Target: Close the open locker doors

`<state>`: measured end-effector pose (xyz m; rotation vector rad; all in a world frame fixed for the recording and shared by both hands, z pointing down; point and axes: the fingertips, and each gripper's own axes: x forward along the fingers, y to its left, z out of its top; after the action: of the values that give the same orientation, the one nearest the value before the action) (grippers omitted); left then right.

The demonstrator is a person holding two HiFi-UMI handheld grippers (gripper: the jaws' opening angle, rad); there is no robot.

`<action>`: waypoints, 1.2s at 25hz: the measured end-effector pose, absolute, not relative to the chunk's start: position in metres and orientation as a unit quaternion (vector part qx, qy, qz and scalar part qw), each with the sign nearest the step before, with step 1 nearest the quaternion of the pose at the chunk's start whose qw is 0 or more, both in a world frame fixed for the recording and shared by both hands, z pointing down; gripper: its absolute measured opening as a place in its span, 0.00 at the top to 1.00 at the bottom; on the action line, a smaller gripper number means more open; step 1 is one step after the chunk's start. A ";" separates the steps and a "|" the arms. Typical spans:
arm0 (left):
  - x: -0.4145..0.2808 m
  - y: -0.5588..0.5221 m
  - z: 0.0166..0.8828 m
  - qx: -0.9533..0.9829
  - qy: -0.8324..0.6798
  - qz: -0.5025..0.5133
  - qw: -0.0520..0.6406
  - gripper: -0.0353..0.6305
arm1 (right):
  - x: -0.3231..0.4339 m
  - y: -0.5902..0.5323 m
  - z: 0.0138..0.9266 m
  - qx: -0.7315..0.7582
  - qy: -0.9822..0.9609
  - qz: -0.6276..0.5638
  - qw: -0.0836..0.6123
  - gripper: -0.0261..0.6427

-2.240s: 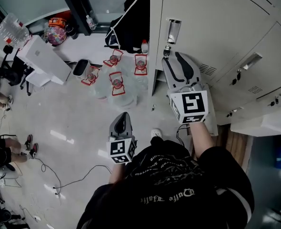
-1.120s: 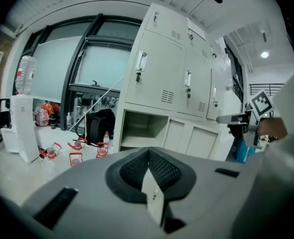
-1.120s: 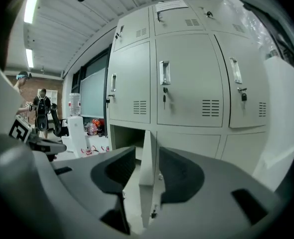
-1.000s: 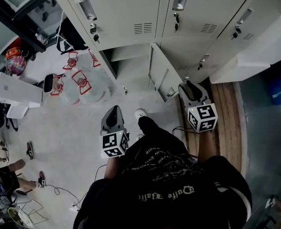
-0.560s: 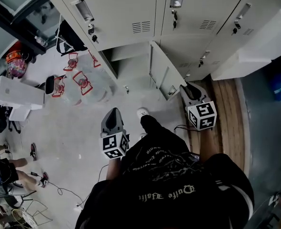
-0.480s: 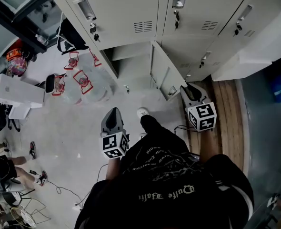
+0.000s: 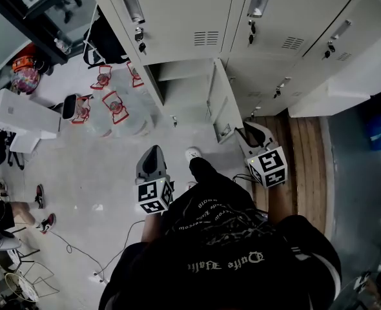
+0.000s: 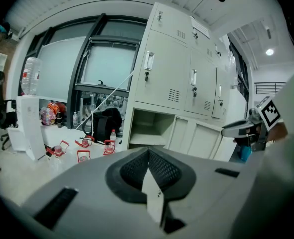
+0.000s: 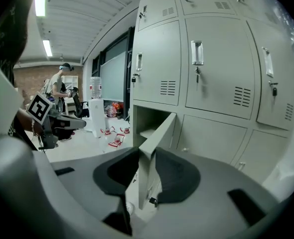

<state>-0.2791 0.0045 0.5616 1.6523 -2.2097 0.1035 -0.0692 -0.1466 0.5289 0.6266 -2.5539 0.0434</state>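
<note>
Locker door [image 7: 224,102] in the bottom row stands swung out, about square to the cabinet front. Its compartment [image 7: 185,86] is open just left of it, and the other doors [image 7: 177,18] above and to the right are all shut. Far left on the floor [image 7: 106,166] sits a white box [image 7: 22,118], then a cluster of water jugs [image 7: 116,108] with red handles, with a black backpack [image 7: 103,44] behind them by the window frame. Your left gripper [image 7: 155,152] hangs over bare floor, well apart from the lockers. In the left gripper view its jaws are pressed together with nothing in them. Your right gripper [image 7: 245,132] is low down, just beside the door's free edge. Its jaws are spread and have just been opening. In the right gripper view the door [image 9: 154,148] stands upright, edge-on, lined up in the gap between the pads [image 9: 179,176]. You can't tell whether either pad touches it. Right of that gripper runs a wooden strip [image 7: 303,154] along the locker base.
</note>
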 end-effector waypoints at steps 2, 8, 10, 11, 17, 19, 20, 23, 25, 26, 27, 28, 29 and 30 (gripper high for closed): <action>-0.278 0.005 0.562 0.588 -0.785 0.037 0.191 0.94 | -0.077 -0.140 0.529 0.218 -0.941 0.000 0.258 0.80; -0.284 0.012 0.561 0.581 -0.791 0.035 0.187 0.94 | -0.104 -0.122 0.529 0.179 -0.950 -0.026 0.253 0.81; -0.287 0.016 0.562 0.574 -0.796 0.034 0.189 0.94 | -0.114 -0.118 0.529 0.166 -0.954 -0.030 0.249 0.83; -0.290 0.018 0.562 0.571 -0.798 0.033 0.189 0.94 | -0.119 -0.115 0.530 0.160 -0.955 -0.031 0.248 0.83; -0.306 0.030 0.561 0.550 -0.814 0.028 0.187 0.94 | -0.151 -0.105 0.531 0.139 -0.960 -0.037 0.241 0.84; -0.309 0.033 0.562 0.543 -0.817 0.029 0.189 0.94 | -0.159 -0.103 0.531 0.134 -0.962 -0.036 0.236 0.84; -0.311 0.035 0.562 0.540 -0.819 0.028 0.190 0.94 | -0.163 -0.103 0.531 0.131 -0.963 -0.035 0.234 0.84; -0.316 0.039 0.563 0.532 -0.824 0.027 0.191 0.94 | -0.177 -0.103 0.531 0.127 -0.965 -0.035 0.226 0.84; -0.319 0.042 0.564 0.527 -0.828 0.026 0.193 0.94 | -0.186 -0.102 0.531 0.129 -0.966 -0.035 0.220 0.84; -0.321 0.044 0.564 0.523 -0.829 0.025 0.193 0.94 | -0.191 -0.101 0.531 0.131 -0.967 -0.035 0.217 0.84; -0.323 0.045 0.564 0.520 -0.831 0.024 0.194 0.94 | -0.196 -0.101 0.531 0.133 -0.967 -0.035 0.214 0.85; -0.325 0.047 0.564 0.516 -0.834 0.023 0.195 0.94 | -0.201 -0.101 0.531 0.134 -0.968 -0.034 0.211 0.85; -0.327 0.049 0.563 0.513 -0.836 0.022 0.195 0.94 | -0.206 -0.101 0.531 0.135 -0.968 -0.033 0.209 0.85; -0.329 0.050 0.563 0.510 -0.837 0.021 0.195 0.94 | -0.211 -0.101 0.531 0.137 -0.968 -0.032 0.207 0.85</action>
<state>-0.3292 0.0501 0.5628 1.4298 -2.3474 0.0600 -0.2105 -0.1008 0.5314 0.3810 -2.6973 -0.0878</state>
